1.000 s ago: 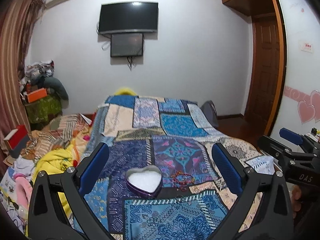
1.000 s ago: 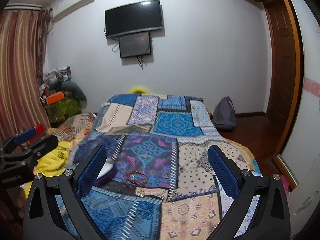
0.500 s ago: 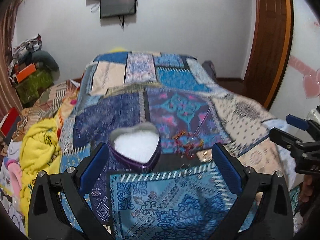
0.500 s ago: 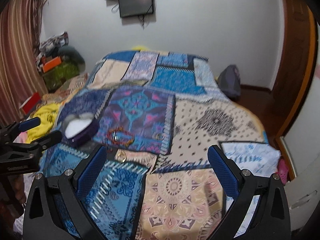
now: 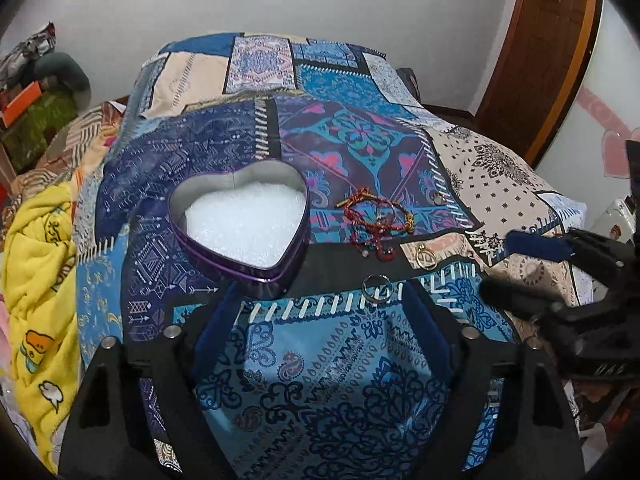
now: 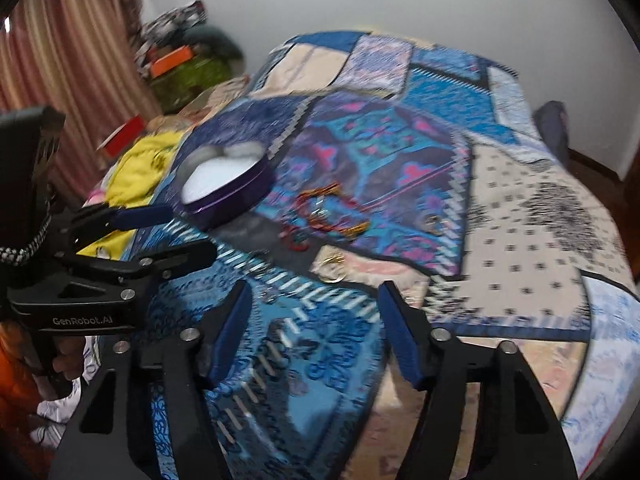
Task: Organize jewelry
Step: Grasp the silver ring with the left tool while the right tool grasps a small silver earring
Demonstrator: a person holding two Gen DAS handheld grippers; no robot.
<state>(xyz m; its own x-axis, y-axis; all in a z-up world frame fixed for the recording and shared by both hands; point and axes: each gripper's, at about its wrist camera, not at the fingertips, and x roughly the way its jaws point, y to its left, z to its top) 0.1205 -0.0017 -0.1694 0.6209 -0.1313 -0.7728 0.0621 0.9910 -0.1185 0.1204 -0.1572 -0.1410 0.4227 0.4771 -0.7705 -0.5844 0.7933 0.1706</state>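
A purple heart-shaped tin [image 5: 240,220] with white padding sits open on the patchwork bedspread; it also shows in the right wrist view [image 6: 226,186]. To its right lie a tangle of red and gold bracelets [image 5: 376,218], a gold ring [image 5: 425,258] and a silver ring [image 5: 376,282]. The bracelets [image 6: 328,212] and gold ring [image 6: 334,268] show blurred in the right wrist view. My left gripper [image 5: 318,300] is open and empty, just before the tin and silver ring. My right gripper [image 6: 314,304] is open and empty, close before the gold ring.
The bedspread [image 5: 340,380] covers the whole bed. A yellow blanket [image 5: 36,264] hangs off the left side. Clutter and boxes [image 6: 176,60] stand by the curtain at the far left. A wooden door [image 5: 548,40] is at the right.
Both grippers have dropped and moved in toward the bed, tilting down. Their jaws have narrowed but stay open. The tin and jewelry now lie just ahead of the fingertips.
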